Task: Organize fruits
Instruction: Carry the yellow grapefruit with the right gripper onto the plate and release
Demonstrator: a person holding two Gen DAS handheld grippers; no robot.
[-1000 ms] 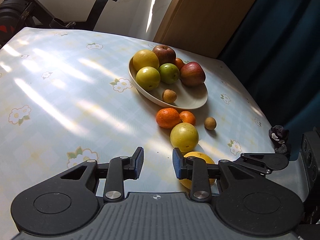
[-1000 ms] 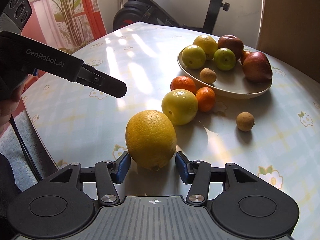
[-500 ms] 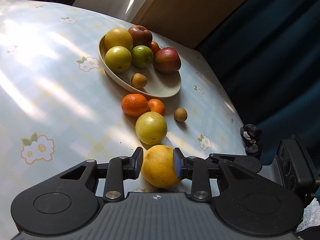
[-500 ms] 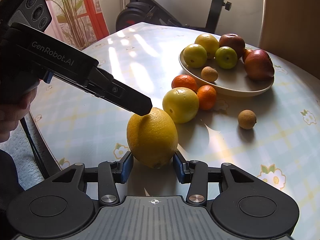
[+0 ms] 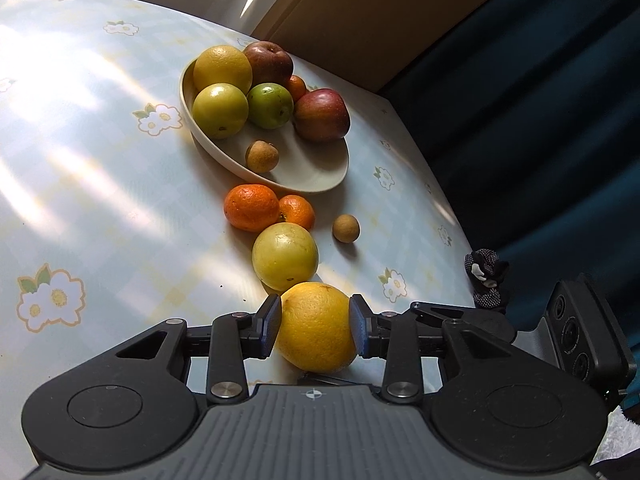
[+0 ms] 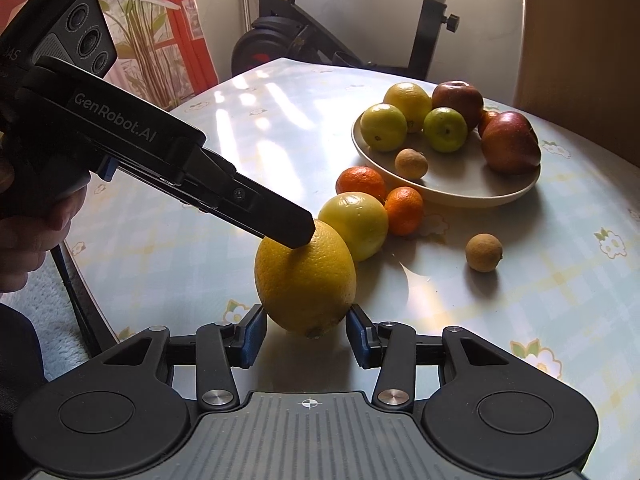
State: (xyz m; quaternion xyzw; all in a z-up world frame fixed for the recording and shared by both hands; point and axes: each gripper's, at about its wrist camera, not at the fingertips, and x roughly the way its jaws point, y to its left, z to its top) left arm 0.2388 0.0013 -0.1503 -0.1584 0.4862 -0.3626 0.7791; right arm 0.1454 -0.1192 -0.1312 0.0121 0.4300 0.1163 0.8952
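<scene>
Between the pads of the left tool (image 5: 314, 326) sits the large yellow orange (image 5: 316, 326), and both blue pads lie against its flanks; the jaws are opening at this moment, so the hold looks to be easing or re-seating rather than tightening. From the right wrist view the same orange (image 6: 306, 278) stands on the counter (image 6: 520, 300) with the right tool (image 6: 306, 336) straddling its lower end, jaws apart and both pads just clear of the peel, clamped on nothing. That stance reads as steadying: the right tool fences the fruit so it cannot roll while the left takes it from above.

Just beyond the orange a pale yellow-green citrus (image 5: 285, 256) touches it, and past that two mandarins (image 5: 251, 207) lie side by side. A small brown longan (image 5: 346, 229) lies alone to the right of the citrus. Farther still from the orange stands the shallow beige bowl (image 5: 320, 178), already holding another orange, two greenish fruits, two red apples, a mandarin and a second longan; the loose fruit presumably belongs there too.

Underneath everything, the counter wears a glossy pale-blue checked cloth printed with white flowers, streaked with sunlight. Behind it are an exercise bike (image 6: 360, 40), a potted plant (image 6: 136, 28) and a dark blue curtain (image 5: 540, 120).
</scene>
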